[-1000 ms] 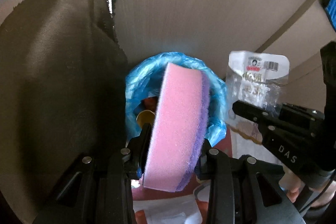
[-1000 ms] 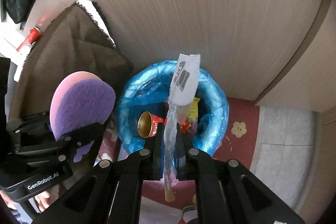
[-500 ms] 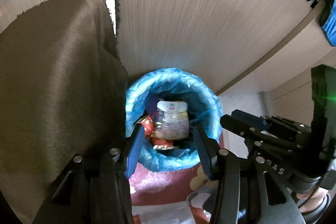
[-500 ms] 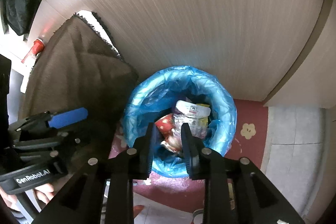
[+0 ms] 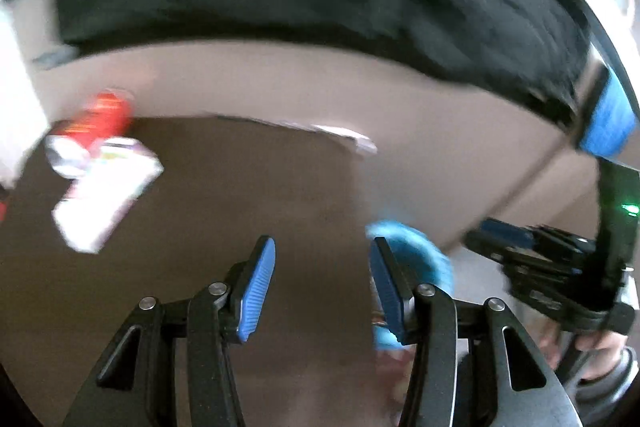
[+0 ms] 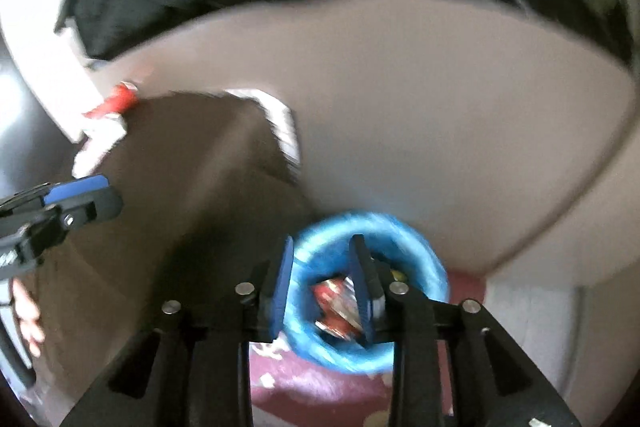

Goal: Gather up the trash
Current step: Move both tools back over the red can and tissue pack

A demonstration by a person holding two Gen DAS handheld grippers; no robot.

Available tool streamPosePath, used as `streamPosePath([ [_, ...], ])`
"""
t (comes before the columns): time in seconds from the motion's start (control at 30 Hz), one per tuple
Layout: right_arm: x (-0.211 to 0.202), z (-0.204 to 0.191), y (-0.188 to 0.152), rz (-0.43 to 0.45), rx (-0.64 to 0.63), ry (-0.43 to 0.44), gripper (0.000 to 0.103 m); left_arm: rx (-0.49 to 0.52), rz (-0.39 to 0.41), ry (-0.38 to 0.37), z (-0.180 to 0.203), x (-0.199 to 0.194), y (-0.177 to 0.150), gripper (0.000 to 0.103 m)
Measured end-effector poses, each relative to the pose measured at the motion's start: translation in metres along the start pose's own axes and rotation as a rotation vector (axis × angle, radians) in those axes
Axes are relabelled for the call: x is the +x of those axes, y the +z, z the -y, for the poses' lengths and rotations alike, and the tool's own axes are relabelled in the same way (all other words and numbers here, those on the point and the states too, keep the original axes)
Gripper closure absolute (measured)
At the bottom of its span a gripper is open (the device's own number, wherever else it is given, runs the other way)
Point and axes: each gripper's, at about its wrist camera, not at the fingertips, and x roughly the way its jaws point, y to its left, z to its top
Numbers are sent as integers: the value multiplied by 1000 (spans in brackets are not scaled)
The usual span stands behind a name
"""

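Trash bin (image 6: 404, 235), mouth upward, below both grippers' empty, parted fingers (image 5: 256, 287).

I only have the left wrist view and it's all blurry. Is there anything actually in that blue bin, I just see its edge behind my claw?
Observer: Yes. The right wrist view looks down into the blue-lined bin, and red and silvery wrappers lie inside.
Operator: Is the right claw holding something?
Observer: No. The right claw is open with nothing between its fingers, hanging above the bin's mouth.
Operator: What is the bin standing on?
Observer: A dark red mat with pale flower shapes, next to the brown cloth.
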Motion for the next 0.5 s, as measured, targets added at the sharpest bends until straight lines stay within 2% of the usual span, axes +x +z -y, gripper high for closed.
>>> streamPosePath([
  [0.13, 7, -65, 26, 10, -82, 131, 70, -106, 68, 129, -85, -30, -3, 52],
  [0.17, 16, -88, 35, -2, -97, 188, 71, -140, 67, 160, -110, -34, -6, 52],
  [0.27, 46, -143, 54, -46, -127, 274, 70, -192, 55, 227, -161, -37, -17, 52],
  [0.33, 66, -173, 62, -69, -147, 284, 70, -205, 52, 276, -189, -35, -30, 52],
  [0.4, 91, -211, 71, -100, -153, 257, 70, -207, 54, 318, -216, -33, -39, 52],
  [0.5, 122, -249, 77, -116, -109, 258, 70, -227, 55, 330, -248, -33, -49, 52],
])
